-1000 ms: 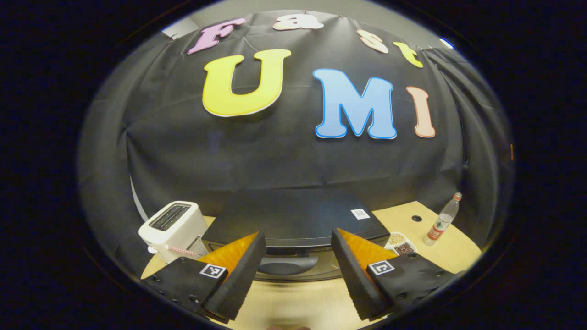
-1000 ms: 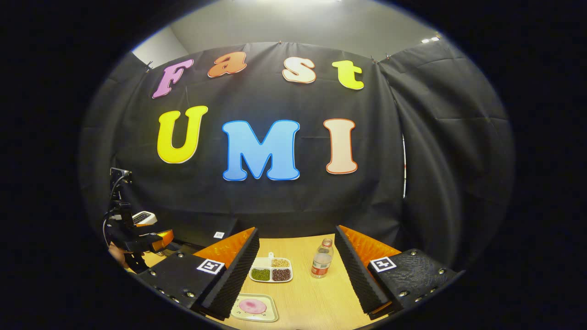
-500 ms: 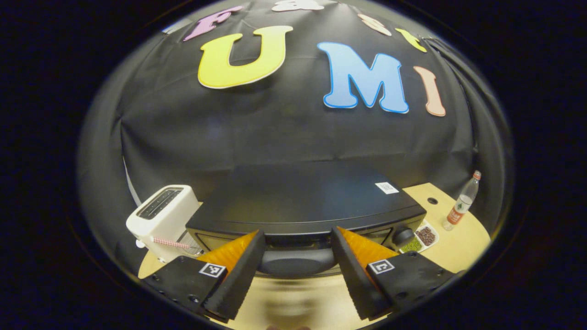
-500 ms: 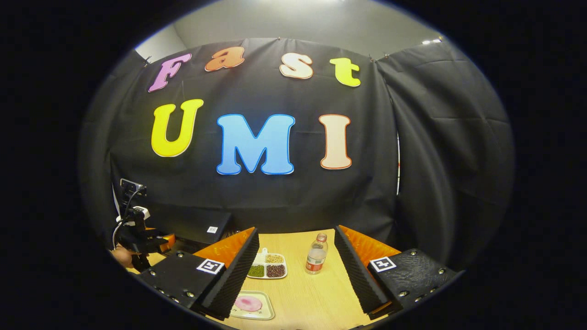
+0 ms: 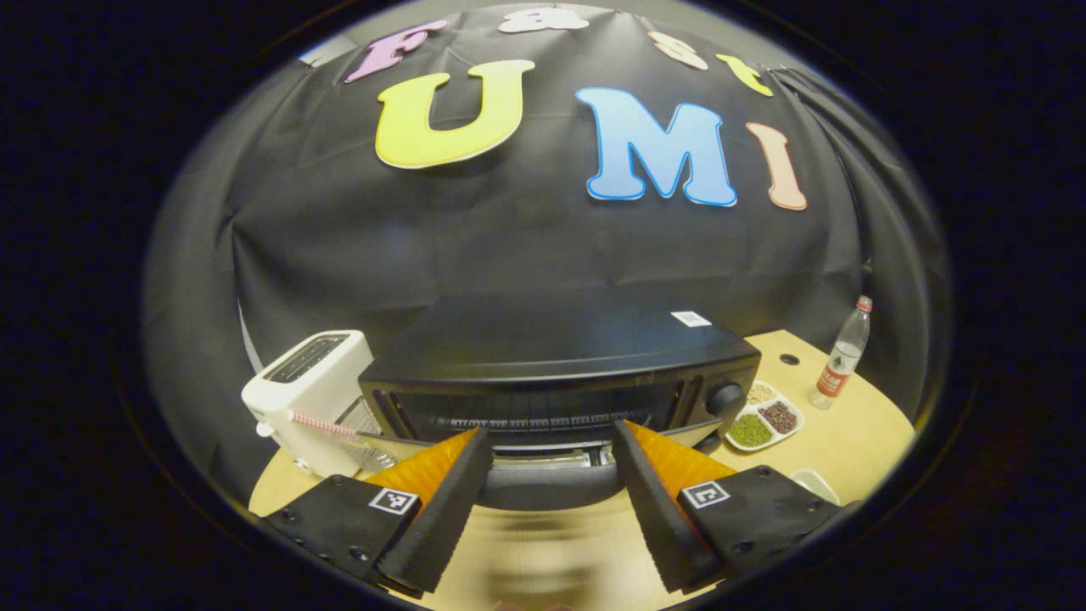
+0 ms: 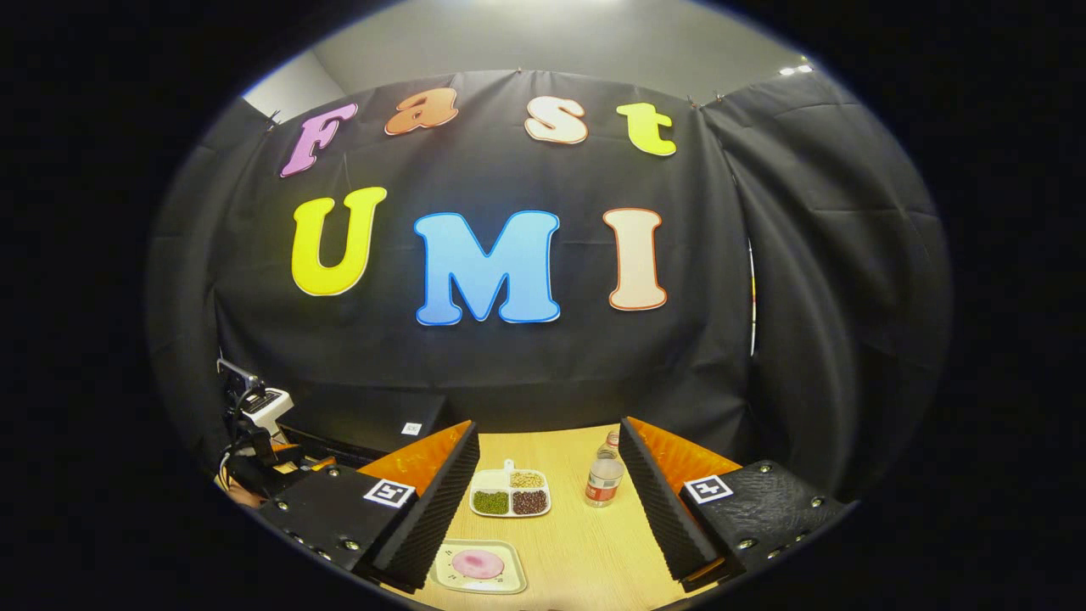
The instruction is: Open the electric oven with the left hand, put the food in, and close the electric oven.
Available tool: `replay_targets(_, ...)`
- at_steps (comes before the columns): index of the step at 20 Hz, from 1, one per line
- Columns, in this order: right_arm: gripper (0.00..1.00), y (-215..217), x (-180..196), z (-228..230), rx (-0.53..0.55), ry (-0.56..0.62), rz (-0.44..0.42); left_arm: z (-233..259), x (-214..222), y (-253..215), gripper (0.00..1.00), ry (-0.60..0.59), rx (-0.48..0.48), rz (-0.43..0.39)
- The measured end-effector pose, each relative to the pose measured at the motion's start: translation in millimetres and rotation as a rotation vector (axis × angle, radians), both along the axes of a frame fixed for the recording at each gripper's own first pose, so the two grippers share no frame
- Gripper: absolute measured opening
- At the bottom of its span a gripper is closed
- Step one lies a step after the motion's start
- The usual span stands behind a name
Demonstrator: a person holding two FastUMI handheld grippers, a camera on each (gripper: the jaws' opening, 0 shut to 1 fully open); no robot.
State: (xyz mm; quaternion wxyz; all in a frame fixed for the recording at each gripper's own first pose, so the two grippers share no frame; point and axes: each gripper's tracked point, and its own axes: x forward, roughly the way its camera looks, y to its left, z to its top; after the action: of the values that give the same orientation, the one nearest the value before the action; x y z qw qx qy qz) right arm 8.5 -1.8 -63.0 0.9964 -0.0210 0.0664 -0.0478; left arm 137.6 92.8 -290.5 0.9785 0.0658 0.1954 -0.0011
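Note:
The black electric oven (image 5: 551,356) stands straight ahead in the left gripper view, its door tilted partly down so the wire rack (image 5: 526,422) inside shows. The door's dark handle (image 5: 547,490) lies between the spread fingers of my left gripper (image 5: 550,437), which is open; whether a finger touches the handle is unclear. In the right gripper view a pink round food item (image 6: 478,563) sits on a pale square plate (image 6: 509,584) just in front of my open right gripper (image 6: 549,427). At far left there, the left gripper (image 6: 254,458) is by the oven (image 6: 365,416).
A white toaster (image 5: 310,399) stands left of the oven. On the wooden table (image 5: 848,441), right of the oven, are a divided dish of beans (image 5: 764,420) (image 6: 509,501) and a clear bottle with a red label (image 5: 840,356) (image 6: 604,484).
The oven door has gone from shut to partly swung down, exposing the rack. My left gripper has closed in on the oven and dropped lower at the handle. The right gripper barely shifted.

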Motion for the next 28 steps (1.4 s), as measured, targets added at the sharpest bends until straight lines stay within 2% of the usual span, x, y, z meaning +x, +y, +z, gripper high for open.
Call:
replay_targets(3, 1.00, 3.3, -3.3, -1.2, 0.000, 0.003, 0.011, -10.1, -15.8, -0.4, 0.97, 0.017, -0.003, 0.004)
replay_targets(5, 1.00, 4.8, -6.4, -2.2, -0.002, 0.006, 0.016, -17.7, -27.9, 0.1, 1.00, 0.027, -0.013, 0.007)
replay_targets(8, 1.00, 5.5, -8.8, -6.5, -0.009, 0.018, 0.022, -28.3, -42.9, 1.3, 0.92, 0.045, -0.012, 0.009)
replay_targets(9, 1.00, 6.1, -10.3, -8.9, -0.010, 0.026, 0.023, -31.4, -47.7, 2.0, 0.92, 0.053, -0.013, 0.010)
replay_targets(10, 1.00, 7.0, -10.5, -10.3, -0.007, 0.032, 0.025, -37.5, -51.4, 2.7, 0.97, 0.063, -0.015, 0.011)
replay_targets(12, 1.00, 9.2, -11.9, -12.9, -0.003, 0.043, 0.031, -48.4, -61.0, 4.3, 0.92, 0.085, -0.015, 0.013)
replay_targets(14, 1.00, 11.0, -12.8, -14.9, -0.005, 0.050, 0.035, -62.2, -72.9, 5.3, 1.00, 0.115, -0.018, 0.017)
replay_targets(18, 1.00, 14.2, -14.2, -22.0, -0.016, 0.073, 0.051, -89.1, -87.3, 19.0, 1.00, 0.184, -0.024, 0.060)
replay_targets(21, 1.00, 16.3, -11.7, -36.3, -0.011, 0.127, 0.072, -56.0, -86.9, 20.1, 0.97, 0.112, -0.053, 0.071)
replay_targets(22, 1.00, 18.2, -10.0, -47.9, 0.004, 0.179, 0.086, -38.8, -85.3, 18.4, 0.92, 0.080, -0.057, 0.068)
replay_targets(23, 1.00, 21.7, -9.2, -61.5, 0.028, 0.236, 0.107, -18.8, -85.5, 15.8, 1.00, 0.042, -0.061, 0.065)
replay_targets(24, 1.00, 25.0, -6.5, -74.7, 0.046, 0.290, 0.127, 2.7, -83.8, 13.3, 0.97, -0.002, -0.064, 0.060)
replay_targets(26, 1.00, 25.3, 1.0, -109.3, 0.053, 0.418, 0.160, 43.0, -82.9, 7.3, 1.00, -0.076, -0.067, 0.054)
replay_targets(28, 1.00, 25.2, 5.6, -149.8, 0.056, 0.567, 0.198, 82.2, -86.8, 1.9, 0.92, -0.147, -0.072, 0.050)
